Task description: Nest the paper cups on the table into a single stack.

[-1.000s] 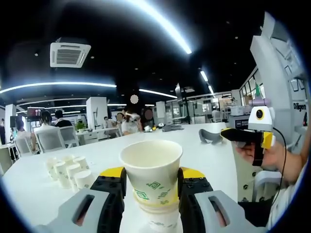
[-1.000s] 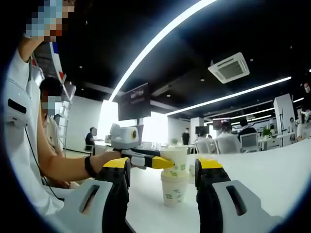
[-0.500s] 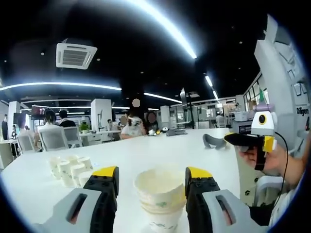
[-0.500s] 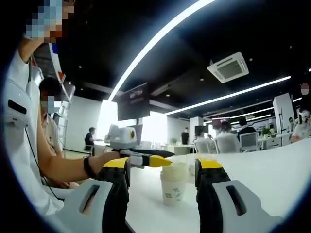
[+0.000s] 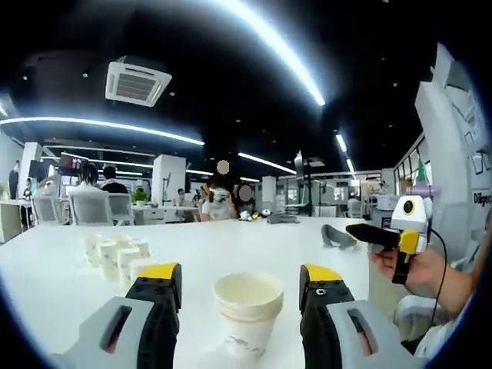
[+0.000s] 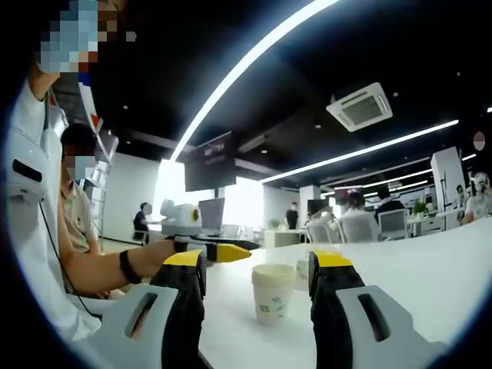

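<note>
Released: left gripper (image 5: 239, 278) has let go, jaws wide; cup now nested in stack (image 5: 247, 310).
Right gripper (image 6: 257, 263) gapes empty; loose cups (image 5: 115, 254) sit apart on table (image 5: 61, 284).

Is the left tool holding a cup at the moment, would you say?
No, the left tool stands open, with the stack of cups free on the table between its jaws.

I see long ceiling light strips (image 5: 269, 46) glaring overhead above a dark ceiling; the white table (image 5: 69, 277) ahead is bright, edges bent by fisheye, background soft.
</note>
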